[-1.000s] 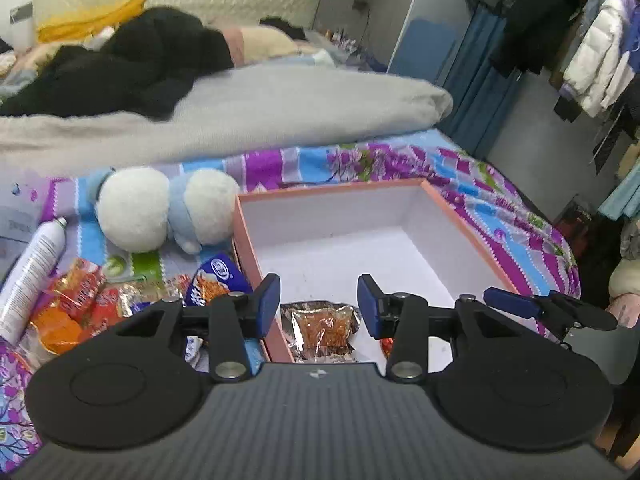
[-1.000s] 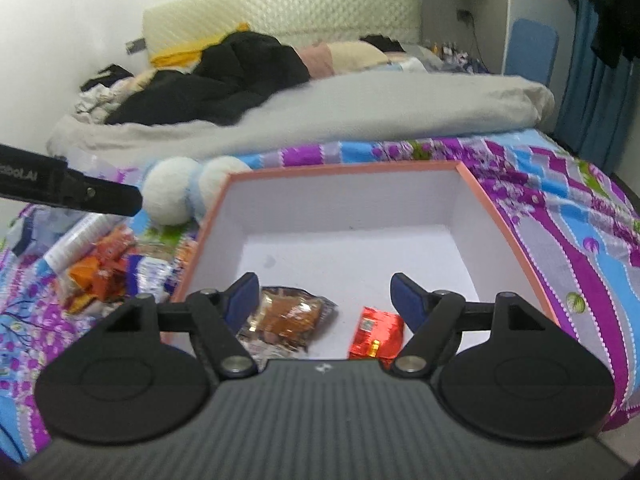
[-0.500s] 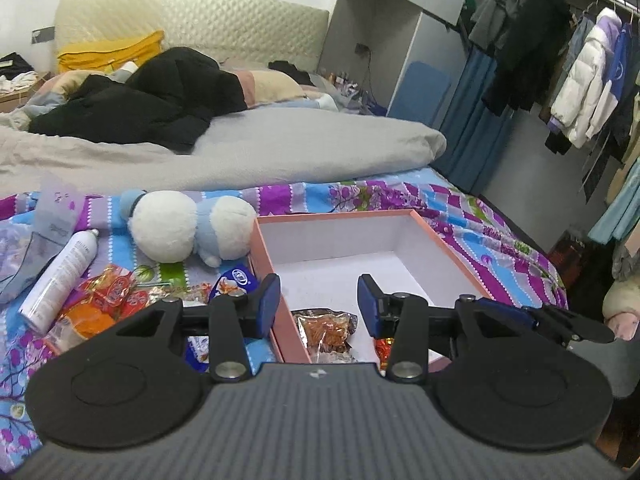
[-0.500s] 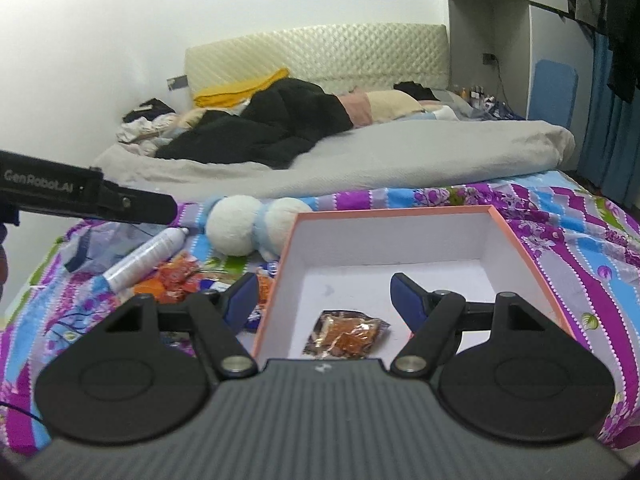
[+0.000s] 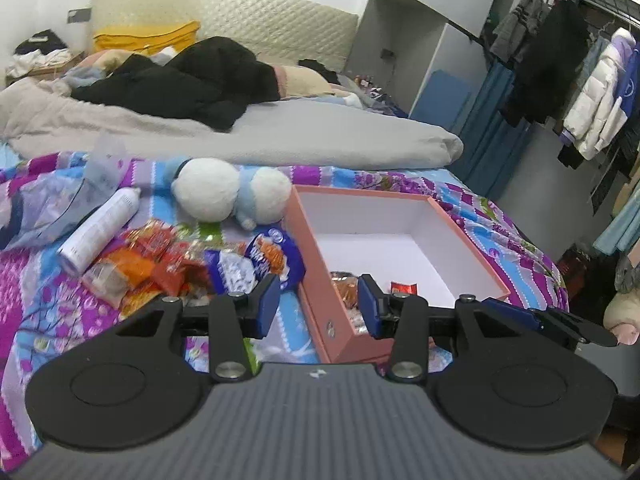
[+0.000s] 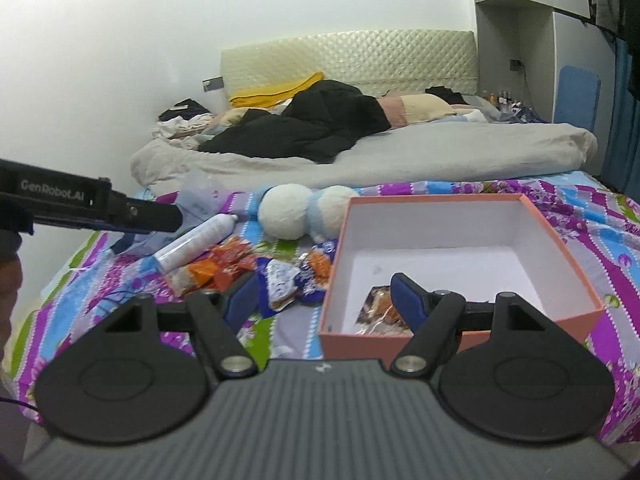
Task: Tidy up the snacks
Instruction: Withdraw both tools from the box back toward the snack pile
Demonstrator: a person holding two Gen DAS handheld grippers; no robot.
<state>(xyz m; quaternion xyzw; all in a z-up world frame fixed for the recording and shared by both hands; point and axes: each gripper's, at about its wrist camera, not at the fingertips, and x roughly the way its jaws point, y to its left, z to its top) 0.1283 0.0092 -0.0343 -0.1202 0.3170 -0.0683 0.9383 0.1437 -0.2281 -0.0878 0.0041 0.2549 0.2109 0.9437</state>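
Note:
An orange box (image 5: 316, 268) with a white inside lies open on the bed, also in the right wrist view (image 6: 556, 232). It holds a clear packet of brown snacks (image 5: 346, 282) (image 6: 380, 304) and a small red packet (image 5: 405, 288). A pile of snack packets (image 5: 168, 260) (image 6: 248, 268) lies left of the box, with a blue packet (image 5: 272, 256) nearest it. My left gripper (image 5: 318, 304) is open and empty, above the box's near left corner. My right gripper (image 6: 322, 294) is open and empty, in front of the box's left wall.
A white and blue plush toy (image 5: 228, 194) (image 6: 304, 216) lies behind the snacks. A white spray can (image 5: 100, 228) (image 6: 196, 242) lies to their left. A grey quilt (image 5: 280, 132) and black clothes (image 5: 192, 84) cover the far bed. Clothes hang at right (image 5: 592, 92).
Both grippers have pulled back and up from the box, so the box and snack pile look smaller and farther. Both stay open and empty.

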